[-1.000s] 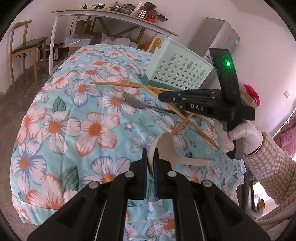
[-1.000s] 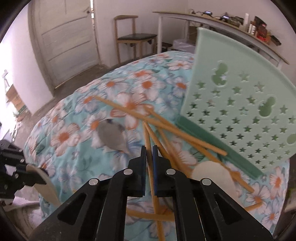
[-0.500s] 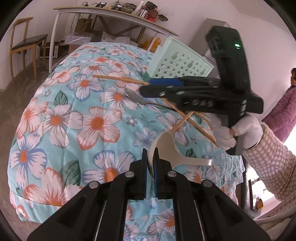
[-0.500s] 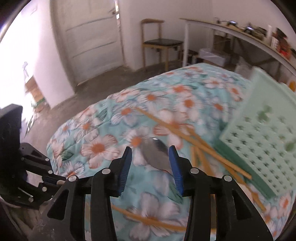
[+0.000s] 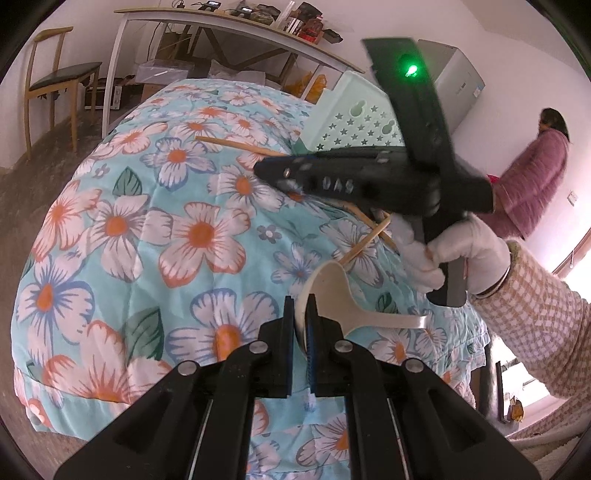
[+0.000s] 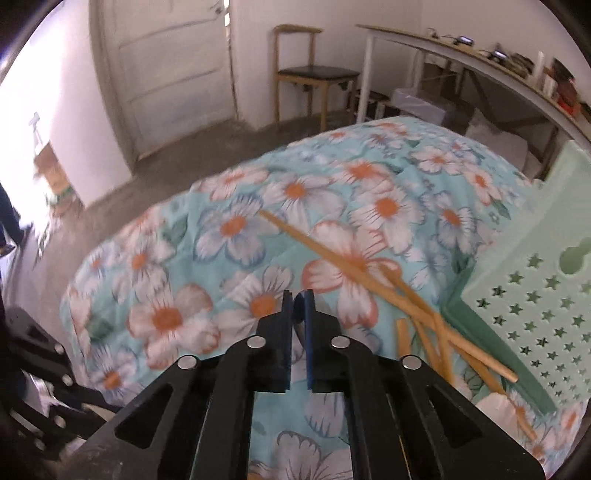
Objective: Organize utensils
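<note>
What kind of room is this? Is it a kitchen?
Probably not a kitchen. It looks like a plain spare room or workroom in a home: a flowered quilt covers the work surface, a wooden chair stands by a door, and a long cluttered table lines the wall.

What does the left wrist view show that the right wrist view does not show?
Only left wrist: the cream plastic spoon in the left gripper's jaws, a white-gloved hand, a person in a pink coat. Only right wrist: a white panelled door, and a grey sliver, probably a metal spoon, between the right gripper's shut jaws. Both: the flowered blue cloth, mint-green star-holed basket, wooden chopsticks, wooden chair.
</note>
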`<state>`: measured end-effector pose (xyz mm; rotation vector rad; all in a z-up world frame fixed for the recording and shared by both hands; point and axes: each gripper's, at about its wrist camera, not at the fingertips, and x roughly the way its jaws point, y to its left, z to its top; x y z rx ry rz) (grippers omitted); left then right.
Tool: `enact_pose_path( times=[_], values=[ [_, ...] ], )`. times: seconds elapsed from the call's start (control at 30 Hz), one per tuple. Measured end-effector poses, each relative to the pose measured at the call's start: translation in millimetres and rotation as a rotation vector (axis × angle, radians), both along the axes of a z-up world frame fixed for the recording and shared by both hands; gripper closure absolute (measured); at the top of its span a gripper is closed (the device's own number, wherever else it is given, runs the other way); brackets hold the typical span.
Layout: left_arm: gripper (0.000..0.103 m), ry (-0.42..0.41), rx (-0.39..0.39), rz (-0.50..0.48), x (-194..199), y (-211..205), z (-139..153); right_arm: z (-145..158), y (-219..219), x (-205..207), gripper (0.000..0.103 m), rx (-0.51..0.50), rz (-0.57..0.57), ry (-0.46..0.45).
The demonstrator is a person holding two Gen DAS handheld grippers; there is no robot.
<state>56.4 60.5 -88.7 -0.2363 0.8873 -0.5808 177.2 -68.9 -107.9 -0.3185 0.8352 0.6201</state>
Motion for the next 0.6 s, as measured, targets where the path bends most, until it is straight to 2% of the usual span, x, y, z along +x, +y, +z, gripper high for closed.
enact_pose_path(
  times=[0.1,0.37,0.6],
  values=[
    [0.098,-0.007,0.003,0.004,-1,0,2,12,-6,2,0.102,0.070,-0.019,0.000],
    [0.098,-0.042,0.007,0.033,-8,2,13,76,-60,-7,0.103,0.409,-0.109,-0.023],
    [0.098,-0.144,0.013,0.053,-14,4,46,106,-113,-22,0.103,0.612,-0.197,-0.057]
  ],
)
